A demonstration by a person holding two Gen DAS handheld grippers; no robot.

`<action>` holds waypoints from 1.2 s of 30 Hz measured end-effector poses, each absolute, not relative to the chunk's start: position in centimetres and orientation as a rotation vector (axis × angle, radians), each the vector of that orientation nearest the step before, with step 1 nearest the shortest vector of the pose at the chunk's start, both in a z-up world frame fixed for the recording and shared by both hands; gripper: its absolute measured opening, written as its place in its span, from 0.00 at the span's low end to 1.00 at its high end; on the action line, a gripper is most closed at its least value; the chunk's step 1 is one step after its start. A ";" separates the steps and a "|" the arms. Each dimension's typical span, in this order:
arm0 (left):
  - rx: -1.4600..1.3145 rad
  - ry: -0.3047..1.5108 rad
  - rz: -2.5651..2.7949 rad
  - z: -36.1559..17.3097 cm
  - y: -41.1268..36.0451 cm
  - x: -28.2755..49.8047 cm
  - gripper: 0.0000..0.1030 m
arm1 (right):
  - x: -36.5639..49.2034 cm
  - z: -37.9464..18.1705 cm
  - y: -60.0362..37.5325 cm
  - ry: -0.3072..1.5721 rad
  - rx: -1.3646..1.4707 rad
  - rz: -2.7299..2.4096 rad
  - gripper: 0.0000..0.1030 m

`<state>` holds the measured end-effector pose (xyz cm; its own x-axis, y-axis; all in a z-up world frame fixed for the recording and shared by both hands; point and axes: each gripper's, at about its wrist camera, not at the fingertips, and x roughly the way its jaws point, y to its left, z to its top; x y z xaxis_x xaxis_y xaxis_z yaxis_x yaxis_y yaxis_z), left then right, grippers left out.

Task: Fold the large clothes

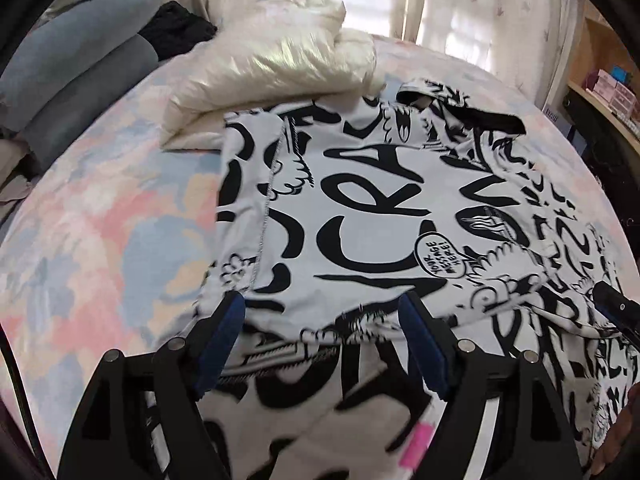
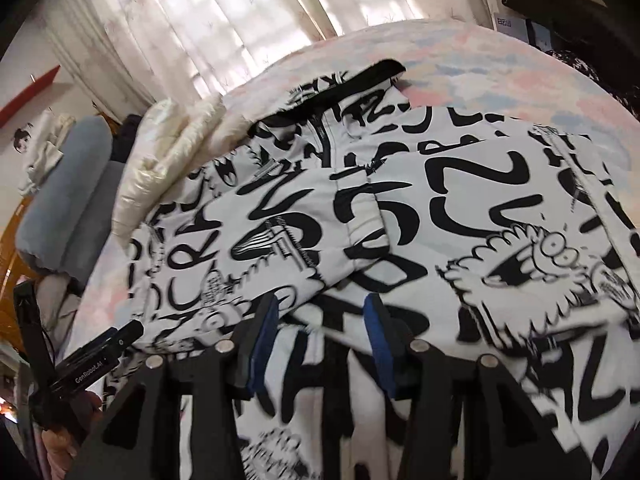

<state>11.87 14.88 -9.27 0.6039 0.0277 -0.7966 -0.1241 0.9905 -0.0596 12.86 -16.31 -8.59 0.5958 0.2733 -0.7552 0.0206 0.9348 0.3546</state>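
Note:
A large white garment with black graffiti print (image 1: 360, 200) lies spread on the bed, its sides folded in over the body; it also fills the right wrist view (image 2: 440, 220). Its black collar (image 1: 492, 118) points away from me. My left gripper (image 1: 324, 308) is open just above the garment's near part, fingers (image 1: 222, 340) spread wide, holding nothing. My right gripper (image 2: 322, 312) is open too, low over the garment's near part beside a folded-in sleeve (image 2: 368, 224). The right gripper's tip shows at the left view's right edge (image 1: 612, 304), and the left gripper shows in the right view (image 2: 104, 344).
The bed has a pastel pink-blue sheet (image 1: 100, 220). A folded cream puffer jacket (image 1: 280, 68) lies beyond the garment, touching its far edge. Grey-blue pillows (image 1: 80, 60) and a black cloth (image 1: 176, 30) lie at the far left. Shelves (image 1: 608, 92) stand right; curtains behind.

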 end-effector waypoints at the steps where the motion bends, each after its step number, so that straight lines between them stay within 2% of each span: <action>1: -0.109 0.908 0.092 -8.7 14.9 11.2 0.75 | 12.4 -8.2 -16.3 0.919 0.346 0.152 0.46; 6: -0.099 0.861 0.111 -6.1 15.0 7.9 0.77 | 9.5 -5.8 -16.4 0.873 0.337 0.165 0.47; 10: -0.091 0.838 0.114 -4.5 15.1 5.1 0.78 | 6.9 -3.7 -16.6 0.824 0.327 0.166 0.56; 16: -0.098 0.813 0.128 -3.2 15.7 1.6 0.78 | 3.8 -1.8 -16.9 0.779 0.309 0.173 0.59; 28: -0.093 0.814 0.144 -3.3 16.4 -3.2 0.80 | -1.7 -1.3 -17.9 0.761 0.276 0.162 0.60; 32: -0.093 0.819 0.148 -3.4 16.8 -4.2 0.80 | -2.6 -1.3 -18.2 0.759 0.266 0.155 0.67; 36: -0.086 0.834 0.155 -3.8 17.4 -4.8 0.80 | -3.3 -1.2 -18.5 0.763 0.239 0.147 0.68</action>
